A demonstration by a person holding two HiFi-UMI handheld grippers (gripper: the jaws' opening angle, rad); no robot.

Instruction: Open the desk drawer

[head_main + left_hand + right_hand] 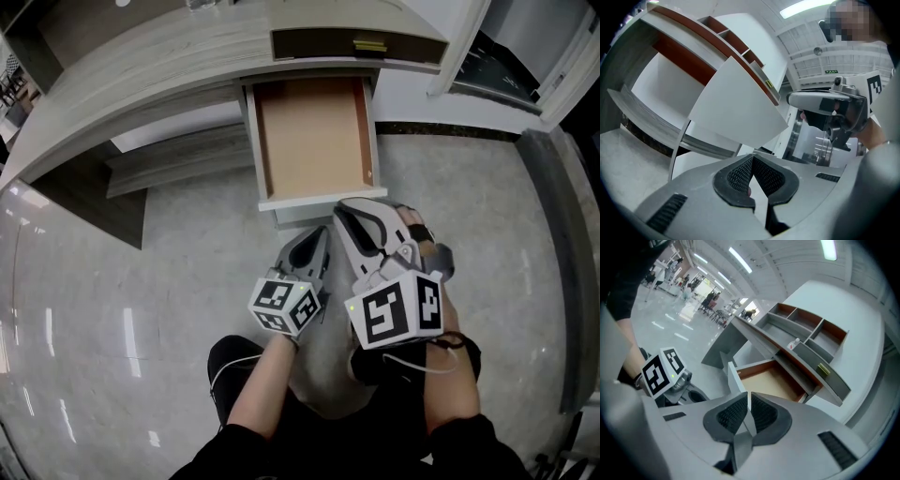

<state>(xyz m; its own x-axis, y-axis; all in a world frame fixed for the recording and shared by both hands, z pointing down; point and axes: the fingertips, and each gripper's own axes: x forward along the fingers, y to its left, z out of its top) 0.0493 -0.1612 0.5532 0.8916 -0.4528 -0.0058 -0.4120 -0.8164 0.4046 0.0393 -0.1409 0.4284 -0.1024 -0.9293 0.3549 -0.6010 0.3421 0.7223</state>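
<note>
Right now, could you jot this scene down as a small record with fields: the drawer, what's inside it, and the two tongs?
Drawer: open, pulled out from under the desk
Inside: bare brown bottom, nothing seen in it
Left tongs: closed, nothing between them
Right tongs: closed, nothing between them, tip near the drawer's front
Task state: the drawer looks fully opened
</note>
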